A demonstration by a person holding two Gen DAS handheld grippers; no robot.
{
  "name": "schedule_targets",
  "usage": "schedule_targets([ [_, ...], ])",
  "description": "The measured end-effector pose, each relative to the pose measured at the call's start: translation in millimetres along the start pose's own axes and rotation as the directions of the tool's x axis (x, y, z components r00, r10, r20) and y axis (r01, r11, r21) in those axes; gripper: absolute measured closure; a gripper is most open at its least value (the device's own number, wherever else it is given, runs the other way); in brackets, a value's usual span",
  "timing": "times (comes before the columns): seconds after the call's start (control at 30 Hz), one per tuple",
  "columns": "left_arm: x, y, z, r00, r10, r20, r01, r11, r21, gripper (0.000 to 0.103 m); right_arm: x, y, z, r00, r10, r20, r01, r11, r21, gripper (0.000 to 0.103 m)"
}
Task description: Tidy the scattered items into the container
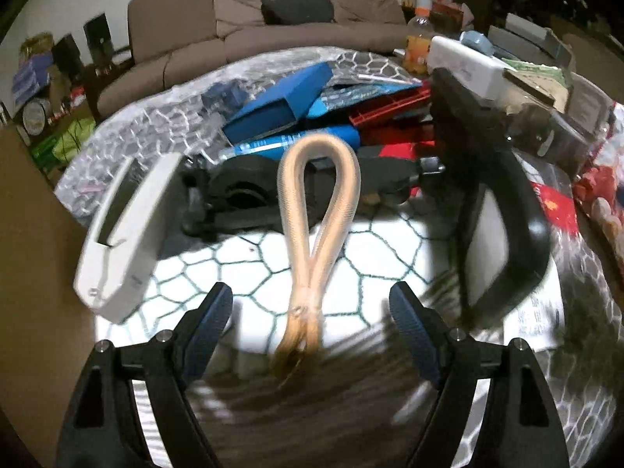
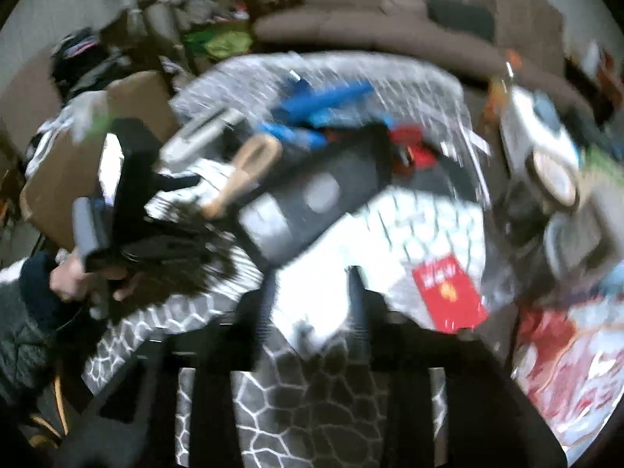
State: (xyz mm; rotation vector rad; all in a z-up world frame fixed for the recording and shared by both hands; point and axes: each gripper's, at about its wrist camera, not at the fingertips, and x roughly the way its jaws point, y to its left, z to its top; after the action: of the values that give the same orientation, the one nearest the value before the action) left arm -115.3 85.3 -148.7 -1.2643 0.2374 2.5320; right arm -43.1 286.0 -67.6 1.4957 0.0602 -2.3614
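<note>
A beige looped tube (image 1: 319, 210) lies on the honeycomb-patterned cover (image 1: 390, 241), its bound end pointing at me. My left gripper (image 1: 312, 306) is open, one finger on each side of that end, not touching it. The right wrist view is heavily blurred. There the tube (image 2: 249, 167) shows at upper left, beside a large black flat item (image 2: 312, 202). My right gripper (image 2: 314, 296) hovers just short of that item, fingers apart with bright cover showing between them. The left gripper (image 2: 171, 245) and the hand (image 2: 66, 280) holding it appear at the left.
A white stapler-like item (image 1: 124, 234) lies left of the tube, and a black curved piece (image 1: 518, 214) stands to its right. Behind are blue boxes (image 1: 284, 101), red parts (image 1: 390, 113) and a black roller (image 1: 241, 183). A red envelope (image 2: 448, 292) lies on the right. A sofa (image 1: 273, 35) is behind.
</note>
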Motion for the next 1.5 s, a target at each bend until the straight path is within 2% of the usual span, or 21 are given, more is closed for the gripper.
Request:
schedule_targets([
  [0.03, 4, 1, 0, 1.000, -0.003, -0.007, 0.003, 1.000, -0.008, 0.020, 14, -11, -1, 0.998, 0.027, -0.054, -0.023, 0.998, 0.057, 0.028],
  [0.07, 8, 1, 1, 1.000, -0.007, -0.015, 0.007, 1.000, -0.016, 0.020, 24, -20, -3, 0.996, 0.037, -0.086, -0.028, 0.994, 0.109, 0.027],
  [0.17, 20, 3, 1, 0.999, -0.017, -0.035, 0.016, 0.999, -0.040, 0.020, 52, -46, -8, 0.986, 0.080, -0.149, -0.036, 0.960, 0.277, 0.028],
  [0.23, 22, 4, 3, 0.999, -0.014, -0.029, 0.013, 0.999, -0.041, 0.021, 67, -54, -8, 0.978, 0.127, -0.167, -0.061, 0.934, 0.352, 0.036],
  [0.27, 22, 6, 4, 1.000, -0.007, -0.028, 0.006, 0.999, -0.047, 0.024, 70, -54, -8, 0.977, 0.136, -0.166, -0.066, 0.927, 0.369, 0.037],
  [0.3, 23, 7, 5, 1.000, 0.000, -0.027, -0.001, 0.999, -0.054, 0.032, 72, -53, -8, 0.977, 0.138, -0.162, -0.068, 0.924, 0.377, 0.036],
  [0.47, 24, 5, 5, 1.000, 0.015, -0.005, -0.015, 0.999, -0.041, 0.041, 82, -47, -8, 0.980, 0.144, -0.137, -0.075, 0.905, 0.418, 0.034],
  [0.57, 22, 5, 6, 1.000, 0.012, 0.004, -0.012, 0.999, -0.037, 0.063, 88, -43, -7, 0.981, 0.147, -0.122, -0.079, 0.893, 0.442, 0.032],
  [0.63, 20, 7, 7, 1.000, -0.001, -0.001, 0.001, 0.999, -0.050, 0.080, 88, -43, -9, 0.983, 0.133, -0.122, -0.066, 0.894, 0.443, 0.040],
  [0.77, 15, 15, 6, 0.999, -0.033, -0.012, 0.032, 0.994, -0.100, 0.086, 81, -59, -19, 0.977, 0.199, -0.082, -0.127, 0.840, 0.527, 0.068],
  [0.87, 11, 22, 5, 0.998, -0.057, -0.019, 0.054, 0.989, -0.137, 0.088, 71, -70, -25, 0.965, 0.262, -0.017, -0.208, 0.802, 0.561, 0.080],
  [0.9, 10, 24, 5, 0.998, -0.065, -0.021, 0.061, 0.987, -0.150, 0.088, 67, -74, -27, 0.959, 0.282, 0.006, -0.236, 0.788, 0.569, 0.081],
  [1.0, 5, 30, 4, 0.996, -0.087, -0.028, 0.081, 0.979, -0.186, 0.088, 53, -67, -27, 0.952, 0.302, 0.042, -0.279, 0.809, 0.518, 0.084],
  [1.1, -7, 30, 2, 0.997, -0.065, -0.045, 0.055, 0.980, -0.190, 0.088, 37, -58, -25, 0.945, 0.318, 0.071, -0.315, 0.834, 0.454, 0.086],
  [1.17, -18, 30, 1, 0.997, -0.060, -0.051, 0.049, 0.980, -0.192, 0.088, 23, -36, -22, 0.944, 0.322, 0.074, -0.327, 0.880, 0.345, 0.086],
  [1.23, -33, 30, -3, 0.996, -0.063, -0.059, 0.050, 0.978, -0.202, 0.088, 21, -16, -21, 0.957, 0.287, 0.052, -0.290, 0.919, 0.266, 0.086],
  [1.3, -50, 26, -8, 0.997, -0.051, -0.051, 0.041, 0.983, -0.180, 0.088, 24, -5, -21, 0.972, 0.231, 0.032, -0.232, 0.939, 0.253, 0.085],
  [1.33, -57, 23, -10, 0.998, -0.038, -0.046, 0.030, 0.986, -0.161, 0.088, 28, -5, -22, 0.976, 0.216, 0.018, -0.213, 0.940, 0.268, 0.082],
  [1.37, -63, 21, -12, 0.999, -0.031, -0.045, 0.024, 0.989, -0.149, 0.088, 33, -4, -22, 0.978, 0.210, 0.002, -0.201, 0.934, 0.294, 0.071],
  [1.43, -79, 17, -18, 0.999, -0.033, -0.036, 0.029, 0.991, -0.129, 0.088, 45, -7, -22, 0.978, 0.208, -0.023, -0.187, 0.916, 0.354, 0.068],
  [1.5, -89, 15, -18, 0.999, -0.032, -0.024, 0.029, 0.993, -0.113, 0.088, 59, -19, -25, 0.973, 0.226, -0.044, -0.183, 0.876, 0.446, 0.068],
])
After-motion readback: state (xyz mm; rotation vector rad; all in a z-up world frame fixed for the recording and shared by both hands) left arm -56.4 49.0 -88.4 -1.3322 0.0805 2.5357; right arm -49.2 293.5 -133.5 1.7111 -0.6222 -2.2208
